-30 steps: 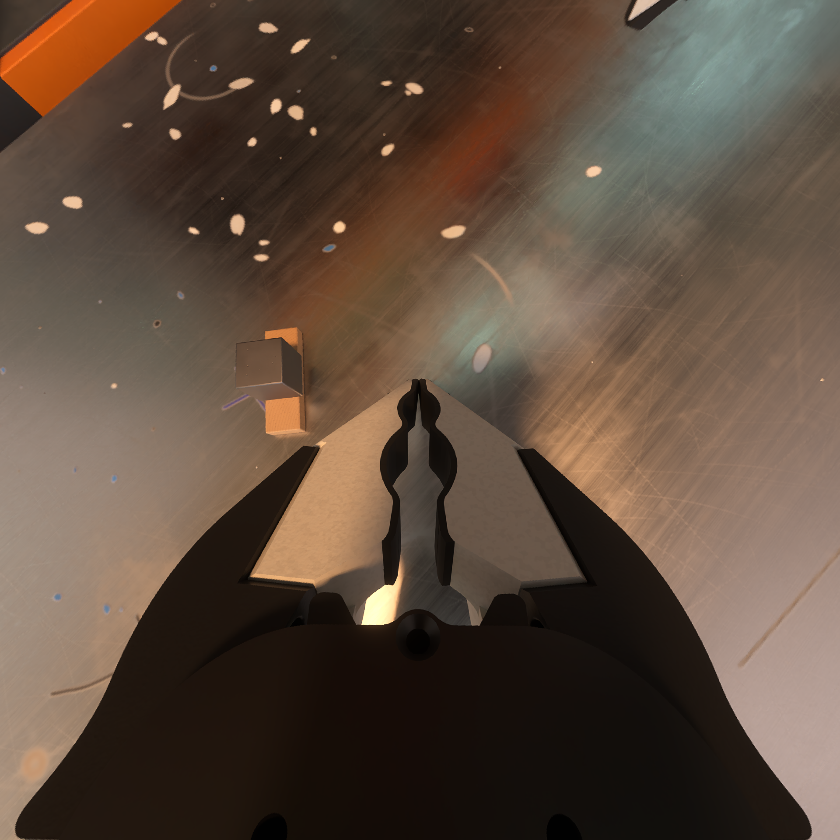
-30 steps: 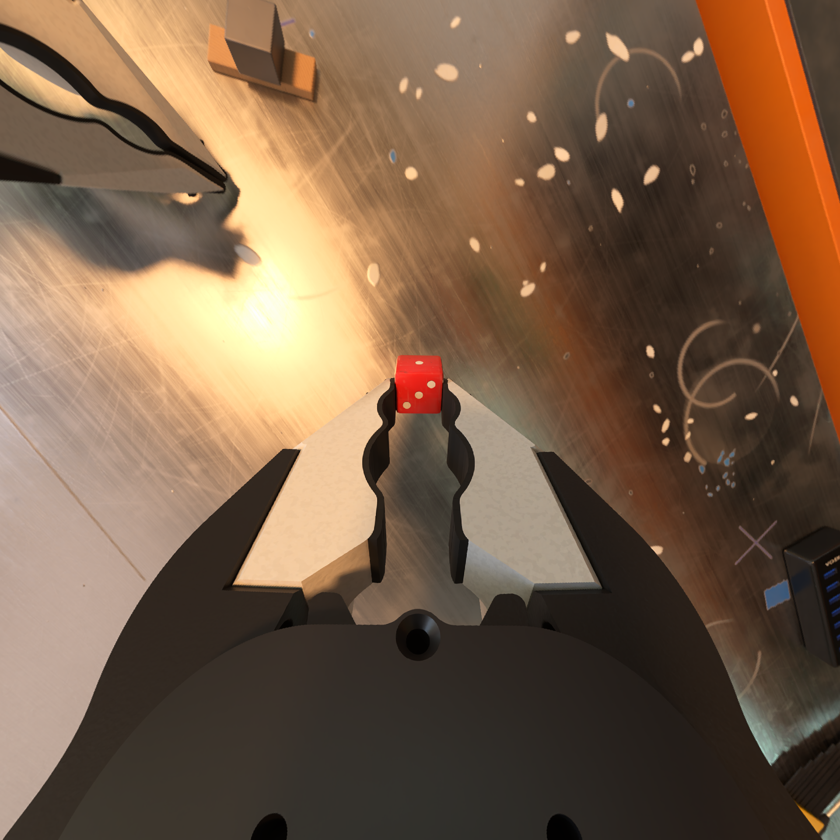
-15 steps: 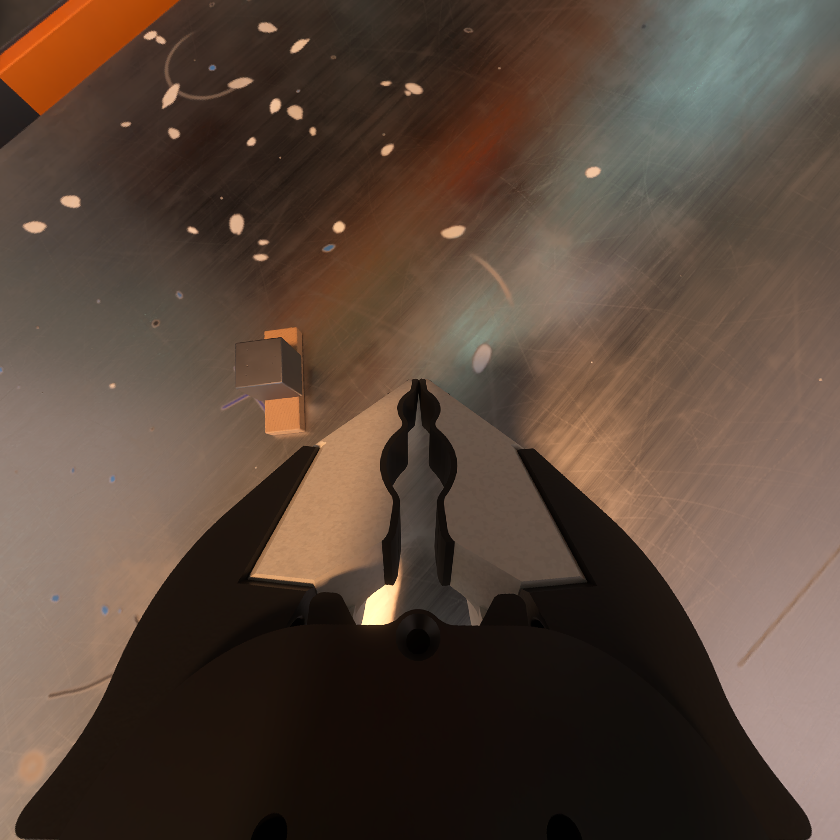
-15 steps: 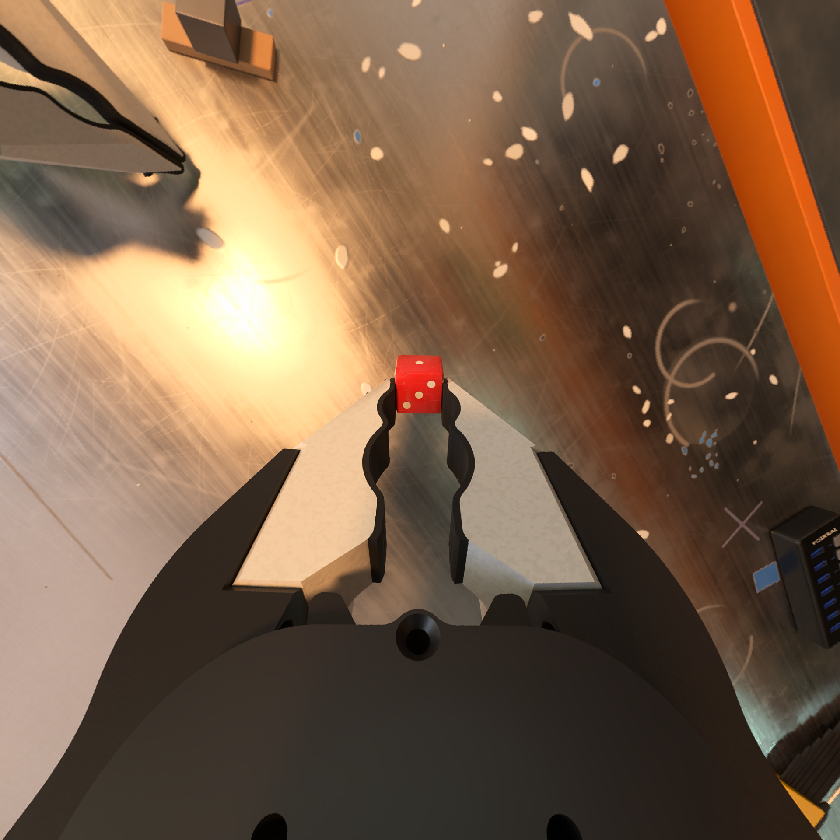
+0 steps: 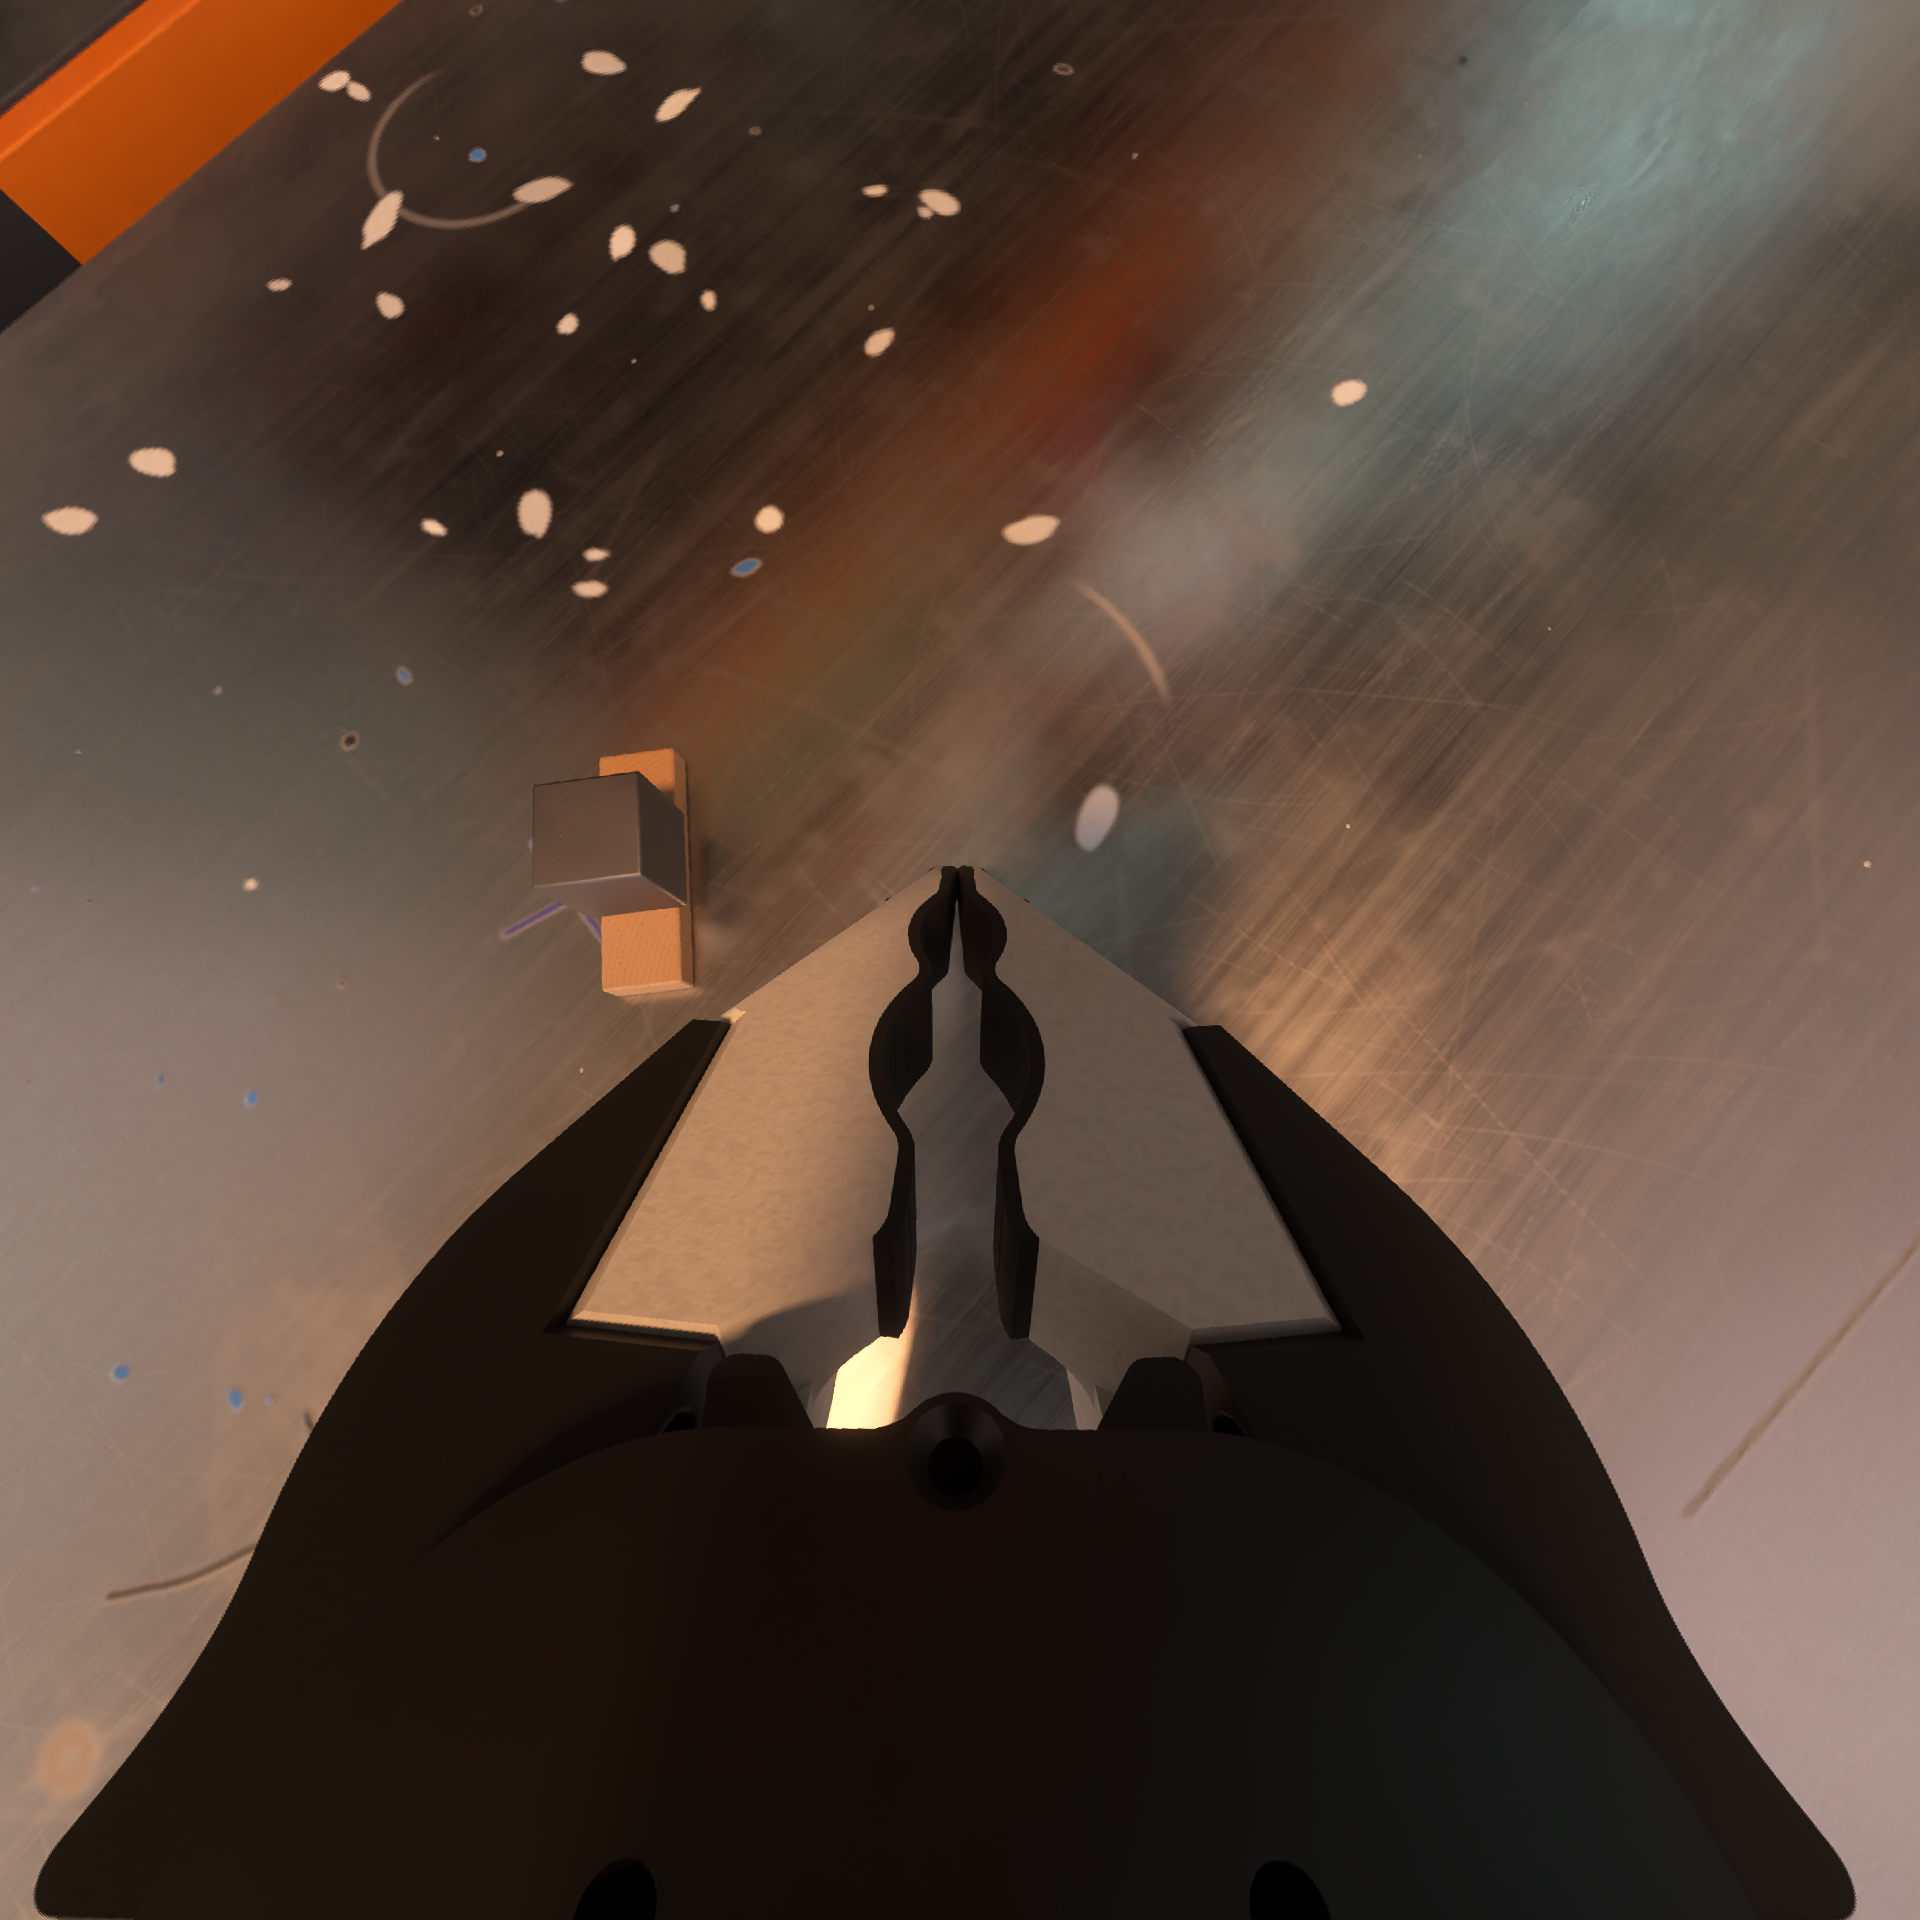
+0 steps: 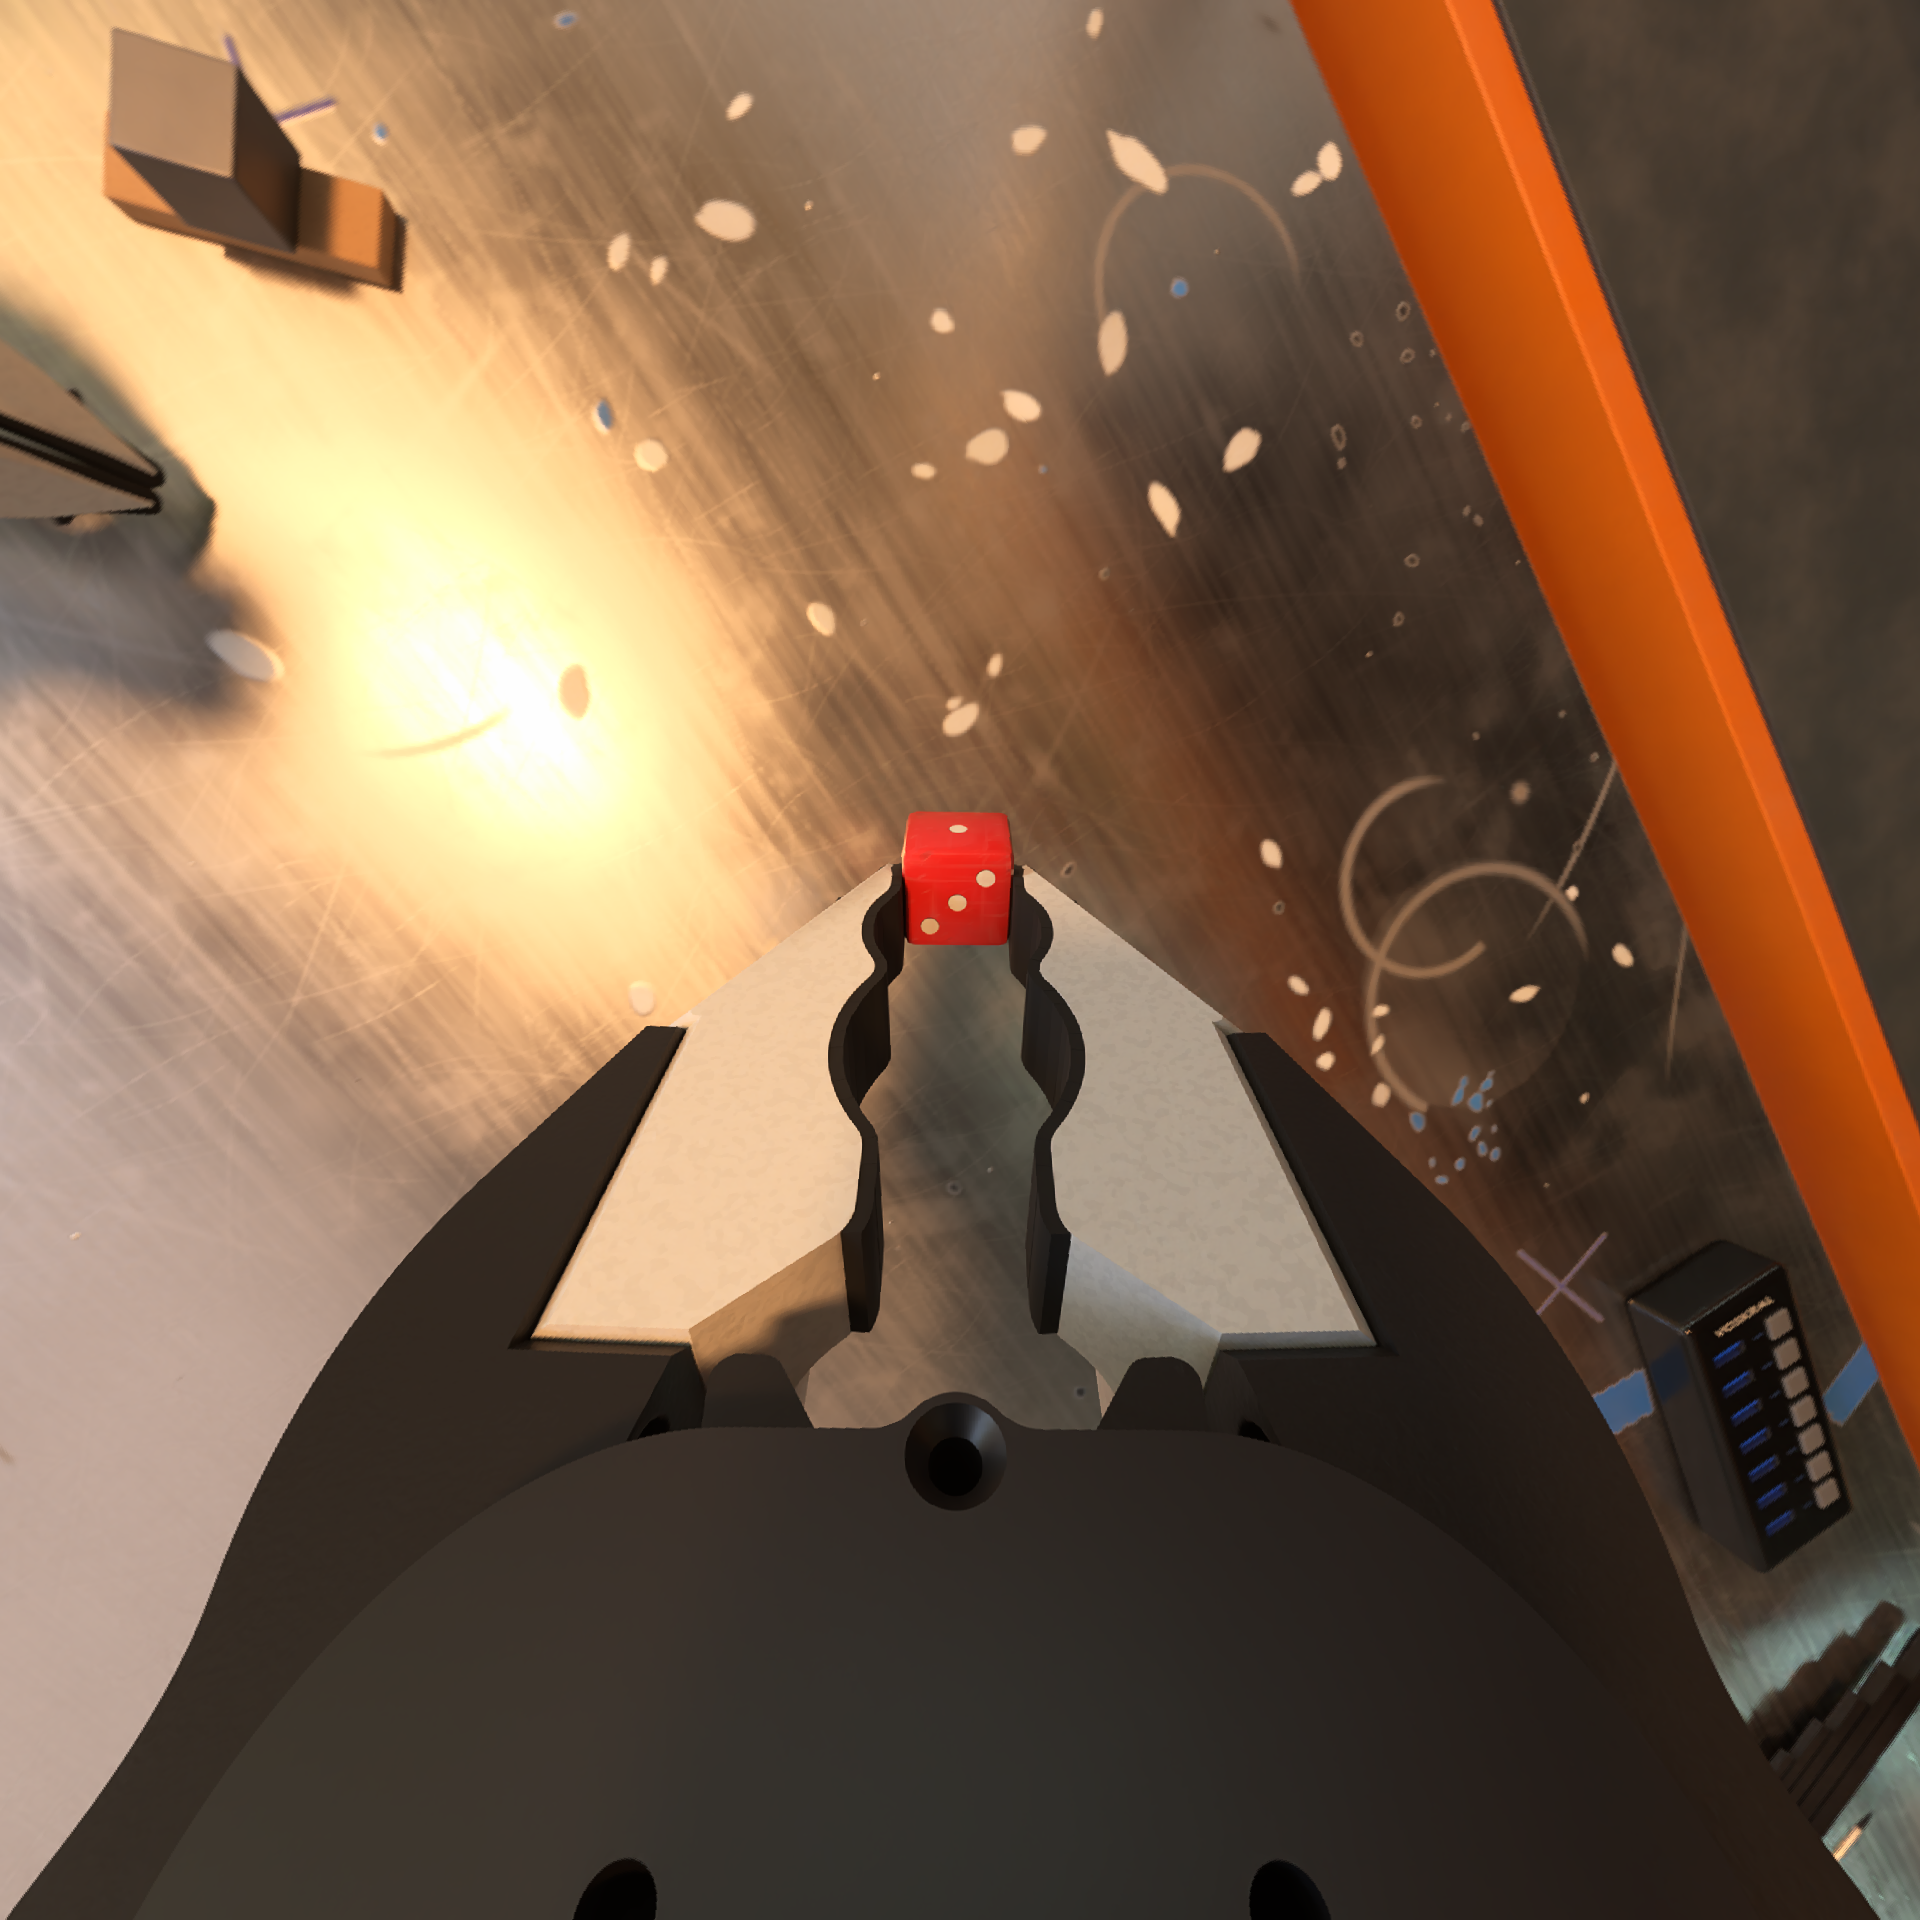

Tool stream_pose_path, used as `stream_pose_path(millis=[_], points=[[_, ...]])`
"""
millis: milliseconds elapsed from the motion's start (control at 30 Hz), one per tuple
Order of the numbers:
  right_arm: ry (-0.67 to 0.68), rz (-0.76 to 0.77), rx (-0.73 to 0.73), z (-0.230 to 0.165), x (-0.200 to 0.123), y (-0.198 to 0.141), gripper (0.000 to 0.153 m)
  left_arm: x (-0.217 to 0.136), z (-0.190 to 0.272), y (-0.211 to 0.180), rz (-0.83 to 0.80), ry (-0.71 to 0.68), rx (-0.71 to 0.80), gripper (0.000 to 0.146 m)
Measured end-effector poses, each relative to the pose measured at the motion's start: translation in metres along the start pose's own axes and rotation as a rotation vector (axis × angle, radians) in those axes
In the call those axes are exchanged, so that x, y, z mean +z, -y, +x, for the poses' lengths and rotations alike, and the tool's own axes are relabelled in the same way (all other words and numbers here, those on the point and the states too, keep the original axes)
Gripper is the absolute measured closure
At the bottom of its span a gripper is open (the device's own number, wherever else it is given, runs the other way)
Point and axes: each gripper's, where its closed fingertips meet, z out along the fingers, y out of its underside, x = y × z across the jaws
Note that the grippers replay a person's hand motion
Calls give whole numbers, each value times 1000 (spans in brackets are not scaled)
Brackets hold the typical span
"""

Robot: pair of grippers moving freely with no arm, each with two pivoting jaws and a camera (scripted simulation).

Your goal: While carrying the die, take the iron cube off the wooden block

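the iron cube sat on the wooden block, a flat base that lifted it off the scratched metal table, so its sides were likely free to grip. just right of it hung the left gripper, tips pressed together and empty, seemingly spare for that lift. the right gripper pinched the red die at its tips above the table, well apart from the cube. a black port hub lay far right.

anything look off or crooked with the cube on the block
Slightly. The iron cube sits off-centre on the wooden block, overhanging one long side in the left wrist view. It is not tipped. The red die is square in the right gripper. The left gripper is shut and empty.
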Motion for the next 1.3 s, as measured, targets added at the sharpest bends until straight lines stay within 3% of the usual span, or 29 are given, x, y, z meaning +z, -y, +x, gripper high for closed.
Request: stream_pose_path(millis=[500, 1300], points=[[8, 5, 4, 45, 18, 17, 134, 0, 0, 0, 2, -11, -8, 146], [30, 5, -67, 18, 37, 70, 134, -1, 2, 0, 2, -17, -7, 146]])
